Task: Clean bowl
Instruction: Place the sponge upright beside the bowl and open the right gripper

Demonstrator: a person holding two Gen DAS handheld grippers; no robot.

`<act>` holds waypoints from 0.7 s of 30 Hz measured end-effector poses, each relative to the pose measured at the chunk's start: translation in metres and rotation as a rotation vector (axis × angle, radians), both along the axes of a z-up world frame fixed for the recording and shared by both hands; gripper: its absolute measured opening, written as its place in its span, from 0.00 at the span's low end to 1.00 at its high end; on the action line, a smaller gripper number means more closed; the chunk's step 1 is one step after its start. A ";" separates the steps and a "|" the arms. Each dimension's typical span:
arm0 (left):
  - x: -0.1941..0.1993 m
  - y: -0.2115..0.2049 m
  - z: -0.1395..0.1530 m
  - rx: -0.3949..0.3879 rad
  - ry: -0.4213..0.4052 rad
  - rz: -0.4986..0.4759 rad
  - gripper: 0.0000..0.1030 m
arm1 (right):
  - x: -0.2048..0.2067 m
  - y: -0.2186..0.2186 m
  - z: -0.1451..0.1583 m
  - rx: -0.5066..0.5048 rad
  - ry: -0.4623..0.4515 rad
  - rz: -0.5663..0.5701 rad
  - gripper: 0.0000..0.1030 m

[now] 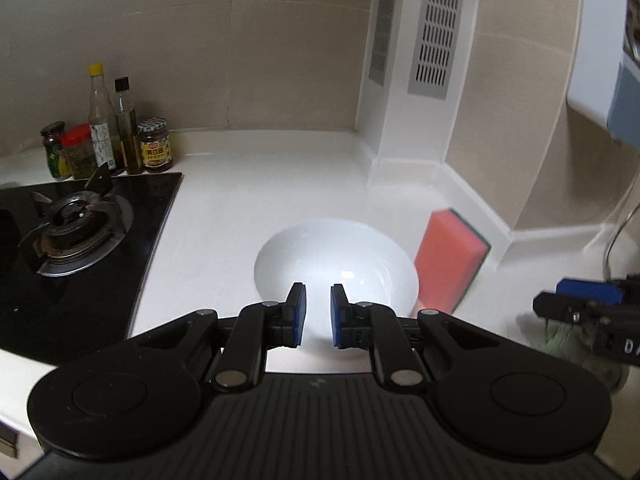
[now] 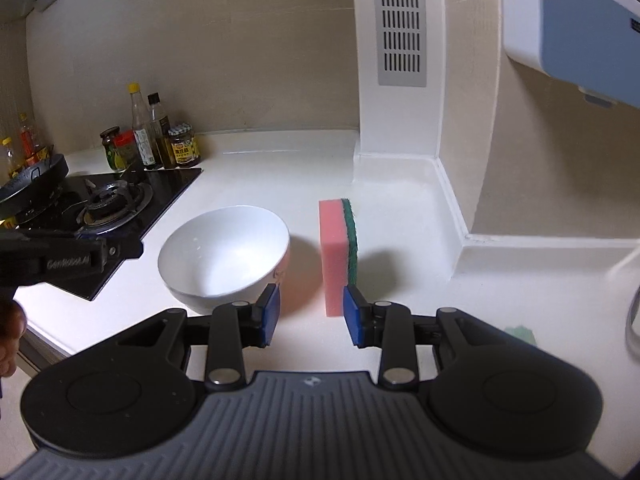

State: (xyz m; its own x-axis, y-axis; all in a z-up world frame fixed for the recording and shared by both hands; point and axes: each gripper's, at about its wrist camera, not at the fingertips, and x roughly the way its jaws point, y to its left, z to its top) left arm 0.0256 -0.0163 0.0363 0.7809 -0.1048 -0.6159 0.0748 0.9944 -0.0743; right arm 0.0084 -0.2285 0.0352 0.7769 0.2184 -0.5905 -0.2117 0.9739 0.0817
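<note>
A white bowl [image 1: 336, 260] [image 2: 224, 252] stands empty on the white counter. A pink sponge with a green scouring side [image 1: 450, 256] [image 2: 338, 252] stands on edge just right of it. My left gripper [image 1: 318, 314] is open with a narrow gap, over the bowl's near rim, holding nothing. My right gripper [image 2: 311, 316] is open and empty; its right pad sits beside the sponge's near end, the left pad near the bowl's right side. The right gripper also shows in the left wrist view [image 1: 580, 304], and the left gripper in the right wrist view [image 2: 72, 256].
A black gas hob [image 1: 76, 240] [image 2: 108, 216] lies left of the bowl, with a dark pan [image 2: 32, 184] on its far burner. Sauce bottles and jars [image 1: 108, 140] [image 2: 152, 144] stand at the back wall. A white vented column [image 2: 400, 80] rises behind. A green cloth [image 1: 560, 332] lies right.
</note>
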 end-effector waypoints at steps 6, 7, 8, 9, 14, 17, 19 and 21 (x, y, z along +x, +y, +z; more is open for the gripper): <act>-0.022 -0.009 -0.002 0.040 0.021 0.004 0.13 | -0.022 0.004 -0.006 0.025 0.001 0.027 0.29; -0.027 -0.010 -0.002 0.046 0.022 0.004 0.13 | -0.025 0.006 -0.008 0.018 0.001 0.036 0.29; -0.031 -0.010 -0.002 0.052 0.023 0.004 0.13 | -0.027 0.007 -0.010 0.013 0.005 0.038 0.29; -0.035 -0.010 -0.002 0.057 0.023 0.004 0.13 | -0.029 0.009 -0.012 0.012 0.011 0.040 0.29; -0.043 -0.007 -0.003 0.058 0.032 0.023 0.13 | -0.038 0.012 -0.016 0.028 0.020 0.053 0.29; -0.049 -0.009 -0.003 0.066 0.038 0.022 0.13 | -0.041 0.011 -0.018 0.029 0.029 0.050 0.29; -0.052 -0.009 -0.003 0.066 0.039 0.026 0.13 | -0.042 0.010 -0.021 0.028 0.043 0.047 0.29; -0.054 -0.009 -0.003 0.064 0.038 0.027 0.13 | -0.041 0.010 -0.023 0.027 0.059 0.041 0.29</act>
